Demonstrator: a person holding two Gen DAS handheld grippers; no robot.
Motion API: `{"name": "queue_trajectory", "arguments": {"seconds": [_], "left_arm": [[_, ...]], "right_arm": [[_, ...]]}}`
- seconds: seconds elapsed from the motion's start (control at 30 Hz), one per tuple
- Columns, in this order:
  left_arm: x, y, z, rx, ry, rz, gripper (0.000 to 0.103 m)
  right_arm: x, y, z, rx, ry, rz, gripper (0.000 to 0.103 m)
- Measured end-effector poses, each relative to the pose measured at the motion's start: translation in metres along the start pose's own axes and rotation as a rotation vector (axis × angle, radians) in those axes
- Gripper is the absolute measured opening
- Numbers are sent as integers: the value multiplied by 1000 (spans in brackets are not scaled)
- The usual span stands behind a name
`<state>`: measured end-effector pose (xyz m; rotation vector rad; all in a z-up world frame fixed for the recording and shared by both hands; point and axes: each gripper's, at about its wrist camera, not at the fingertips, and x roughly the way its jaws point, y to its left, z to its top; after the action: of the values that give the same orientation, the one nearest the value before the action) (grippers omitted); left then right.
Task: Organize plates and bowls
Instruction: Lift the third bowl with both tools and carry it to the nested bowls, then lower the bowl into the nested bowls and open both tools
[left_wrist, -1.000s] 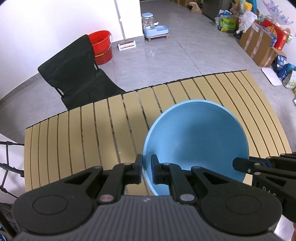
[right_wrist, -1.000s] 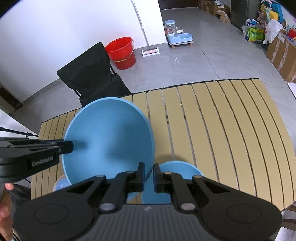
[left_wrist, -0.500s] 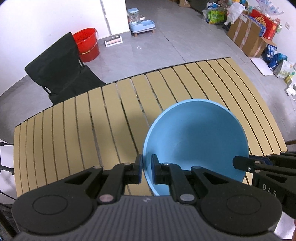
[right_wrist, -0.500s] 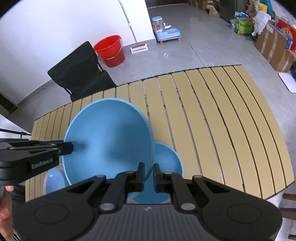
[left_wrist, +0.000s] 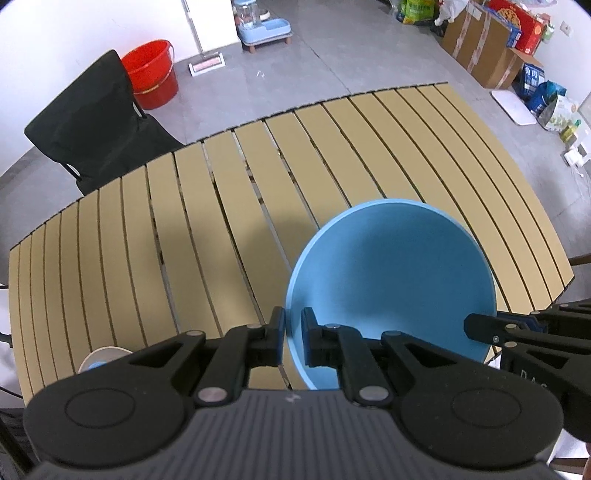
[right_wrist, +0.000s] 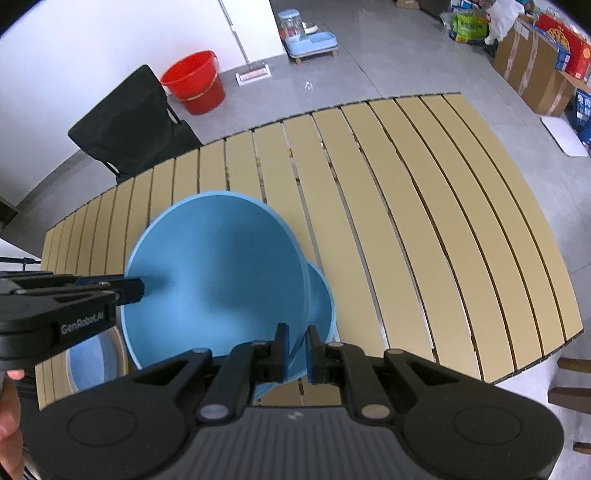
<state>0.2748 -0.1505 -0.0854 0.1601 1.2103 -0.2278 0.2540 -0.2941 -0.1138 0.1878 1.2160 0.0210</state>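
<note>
Both grippers have carried the blue bowl (right_wrist: 218, 273) lower over the slatted worktop (right_wrist: 424, 229), left gripper (left_wrist: 292, 338) and right gripper (right_wrist: 295, 350) fingers clamped tight on opposite rims, and uneven lowering could clip the second bowl (right_wrist: 319, 306) beneath.
</note>
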Motion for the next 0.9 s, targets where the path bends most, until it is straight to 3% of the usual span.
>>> {"name": "queue_trajectory", "arguments": {"seconds": [0.9], "left_arm": [[59, -9, 5, 9, 101, -12, 10]], "right_arm": [[63, -11, 1, 45, 114, -30, 9]]}}
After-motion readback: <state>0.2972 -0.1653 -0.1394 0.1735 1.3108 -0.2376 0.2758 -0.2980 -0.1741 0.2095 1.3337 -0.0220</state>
